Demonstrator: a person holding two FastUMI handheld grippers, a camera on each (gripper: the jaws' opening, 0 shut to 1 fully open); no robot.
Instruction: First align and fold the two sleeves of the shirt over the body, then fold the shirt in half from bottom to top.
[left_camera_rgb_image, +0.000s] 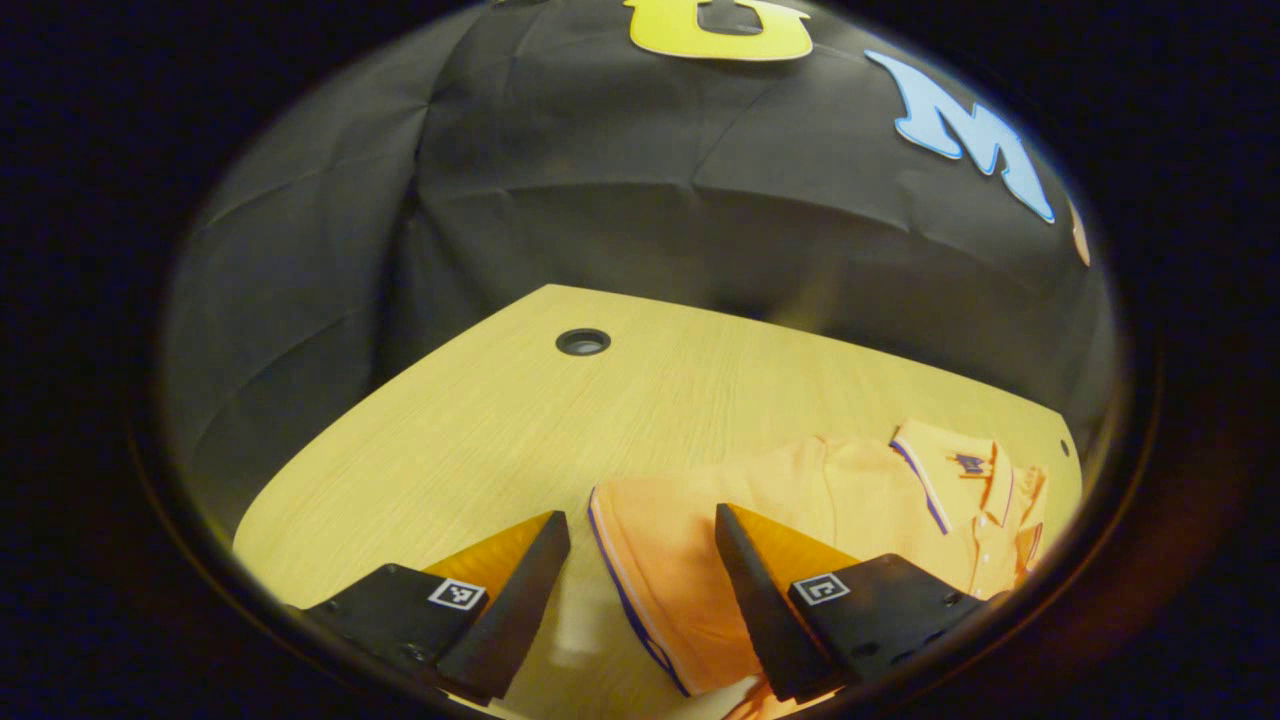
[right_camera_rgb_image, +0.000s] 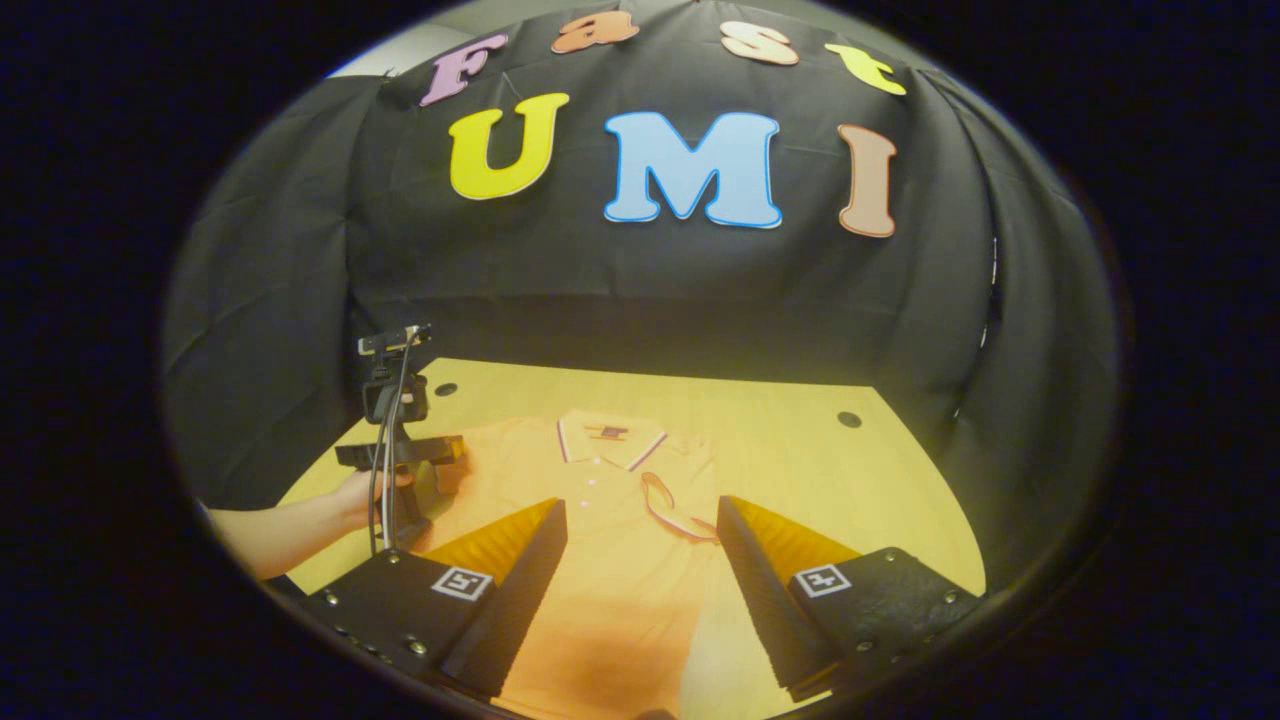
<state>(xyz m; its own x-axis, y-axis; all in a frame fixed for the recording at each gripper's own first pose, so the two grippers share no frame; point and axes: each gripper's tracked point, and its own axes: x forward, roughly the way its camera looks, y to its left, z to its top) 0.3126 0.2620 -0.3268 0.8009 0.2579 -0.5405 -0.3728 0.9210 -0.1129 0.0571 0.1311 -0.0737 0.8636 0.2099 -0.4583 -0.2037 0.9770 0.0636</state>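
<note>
An orange polo shirt (right_camera_rgb_image: 600, 560) lies flat on the wooden table (right_camera_rgb_image: 900, 500), its striped collar (right_camera_rgb_image: 610, 435) at the far end. One striped sleeve cuff (right_camera_rgb_image: 680, 518) lies folded over the body. My right gripper (right_camera_rgb_image: 640, 505) hovers open above the shirt's lower body, nothing between its fingers. In the right gripper view a hand (right_camera_rgb_image: 350, 495) holds my left gripper (right_camera_rgb_image: 445, 455) at the shirt's left shoulder. In the left gripper view my left gripper (left_camera_rgb_image: 640, 520) is open over the other sleeve (left_camera_rgb_image: 660, 570), whose striped edge runs between the fingers. The collar (left_camera_rgb_image: 960, 470) sits to its right.
The table (left_camera_rgb_image: 480, 430) has round cable holes (left_camera_rgb_image: 583, 342) (right_camera_rgb_image: 849, 419) near its far edge. Black cloth walls close the booth behind and on both sides. Bare wood stretches left of the shirt in the left gripper view.
</note>
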